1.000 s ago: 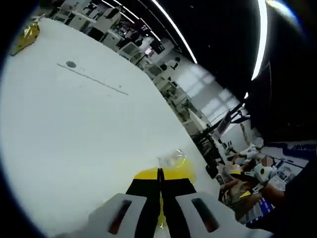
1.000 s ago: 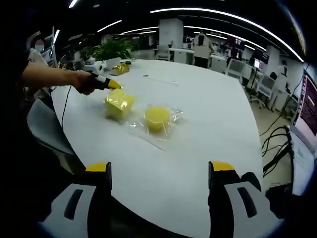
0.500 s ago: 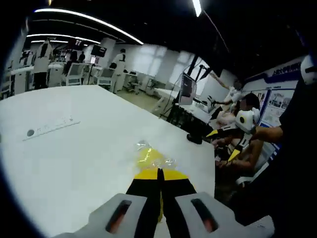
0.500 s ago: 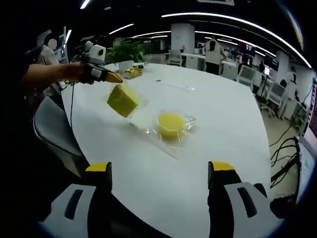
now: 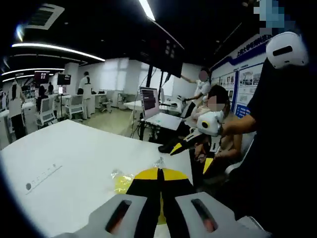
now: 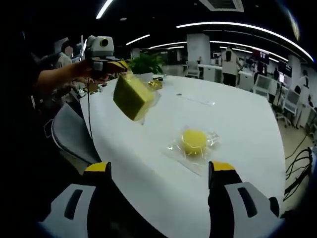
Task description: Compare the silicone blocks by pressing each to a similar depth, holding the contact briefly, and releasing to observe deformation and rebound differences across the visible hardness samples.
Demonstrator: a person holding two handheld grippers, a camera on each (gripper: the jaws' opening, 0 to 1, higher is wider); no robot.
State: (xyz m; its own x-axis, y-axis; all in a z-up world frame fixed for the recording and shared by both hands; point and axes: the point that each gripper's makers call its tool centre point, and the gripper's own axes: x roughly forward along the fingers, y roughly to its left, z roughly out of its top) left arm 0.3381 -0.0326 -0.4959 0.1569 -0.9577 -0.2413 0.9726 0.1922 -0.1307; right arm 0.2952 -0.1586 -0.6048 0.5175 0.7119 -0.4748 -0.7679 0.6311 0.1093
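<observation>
A square yellow silicone block (image 6: 131, 96) in a clear bag hangs tilted in the air above the white table (image 6: 237, 114). My left gripper (image 6: 116, 65), held by a hand, is shut on the top of that bag. In the left gripper view its jaws (image 5: 159, 172) stand pressed together. A round yellow silicone block (image 6: 194, 140) lies on the table in its own clear bag, and it also peeks out left of the left jaws (image 5: 123, 182). My right gripper (image 6: 159, 171) is open at the near table edge, apart from both blocks, and is seen from the left gripper view (image 5: 193, 156) as well.
A grey chair (image 6: 72, 136) stands at the table's left side. A potted plant (image 6: 148, 62) and a small yellow packet (image 6: 156, 84) sit at the far end, beside a thin strip (image 6: 195, 100). Beyond the table are a laptop (image 5: 149, 99), desks and people.
The left gripper has lifted the square block off the table and raised it higher. Its view has swung round toward the person. The right gripper stays open; the round block lies still.
</observation>
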